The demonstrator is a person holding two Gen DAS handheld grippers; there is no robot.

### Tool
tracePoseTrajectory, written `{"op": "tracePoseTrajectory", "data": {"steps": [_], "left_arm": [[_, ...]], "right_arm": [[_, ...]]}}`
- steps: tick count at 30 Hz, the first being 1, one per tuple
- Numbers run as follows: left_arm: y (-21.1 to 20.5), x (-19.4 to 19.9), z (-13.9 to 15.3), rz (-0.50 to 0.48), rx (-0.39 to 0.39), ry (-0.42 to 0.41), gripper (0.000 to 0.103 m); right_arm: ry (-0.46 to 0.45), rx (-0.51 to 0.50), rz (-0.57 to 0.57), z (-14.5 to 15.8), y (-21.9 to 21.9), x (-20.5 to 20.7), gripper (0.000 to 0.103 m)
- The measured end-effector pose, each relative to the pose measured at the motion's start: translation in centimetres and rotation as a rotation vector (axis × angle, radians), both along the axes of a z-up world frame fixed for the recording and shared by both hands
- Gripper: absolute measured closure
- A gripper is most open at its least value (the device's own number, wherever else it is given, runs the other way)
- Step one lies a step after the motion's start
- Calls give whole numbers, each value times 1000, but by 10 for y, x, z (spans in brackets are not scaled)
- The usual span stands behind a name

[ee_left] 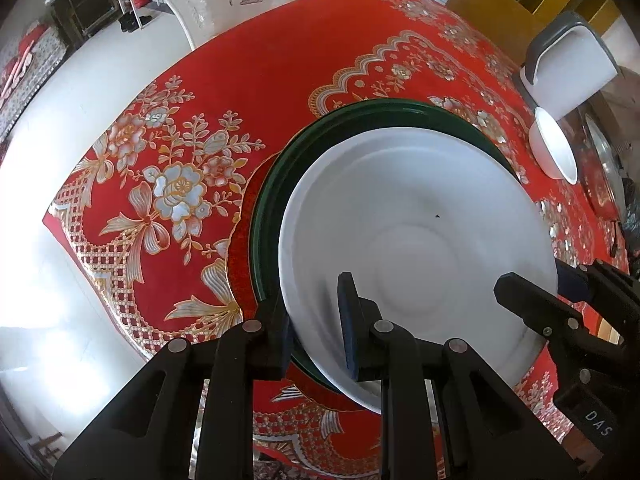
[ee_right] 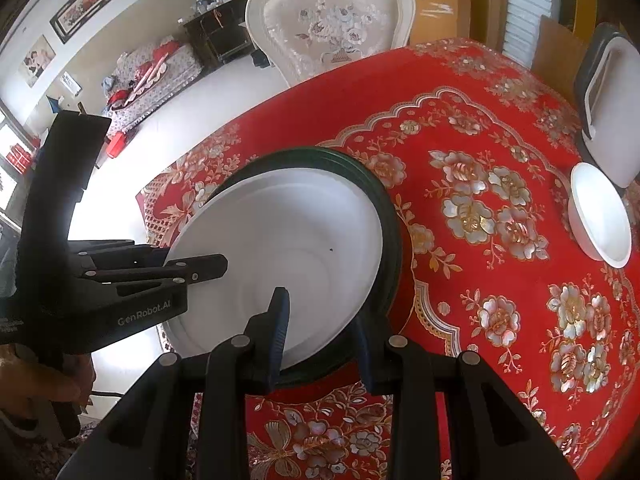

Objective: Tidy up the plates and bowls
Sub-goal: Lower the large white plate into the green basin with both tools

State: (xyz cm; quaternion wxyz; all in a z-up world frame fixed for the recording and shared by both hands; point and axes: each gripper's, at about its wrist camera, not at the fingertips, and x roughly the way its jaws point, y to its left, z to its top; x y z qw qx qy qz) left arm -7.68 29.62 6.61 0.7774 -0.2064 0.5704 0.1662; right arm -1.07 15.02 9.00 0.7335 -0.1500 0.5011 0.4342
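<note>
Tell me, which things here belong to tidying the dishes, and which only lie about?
For the job: white plate, dark green plate under it, small white bowl, left gripper, right gripper.

Lying about: white-and-grey container, chair, red tablecloth.
</note>
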Motion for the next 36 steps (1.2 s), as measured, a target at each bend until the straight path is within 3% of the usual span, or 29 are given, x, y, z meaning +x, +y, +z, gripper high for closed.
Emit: {"op": "tracePoseTrajectory", "data": {"steps": [3, 14, 19, 32, 35, 36], "left_arm": [[1, -1, -1, 2, -11, -8, 79], [-7, -4, 1, -31, 0, -4, 79], [-8, -3, 5, -35, 50, -8, 79], [1, -6, 26, -13, 83, -48, 79], [3, -6, 32, -6, 88, -63, 71], [2, -7, 34, -4, 94, -67, 61]], "right_arm": [[13, 4, 9, 0, -1, 0, 69], [26, 8, 11, 5, -10, -2, 69], [-5, -49, -1, 1, -8, -1, 63], [38, 7, -22, 7, -22, 2, 62], [39, 10, -24, 8, -23, 3, 62], [37, 11, -24, 9, -23, 3, 62]]}}
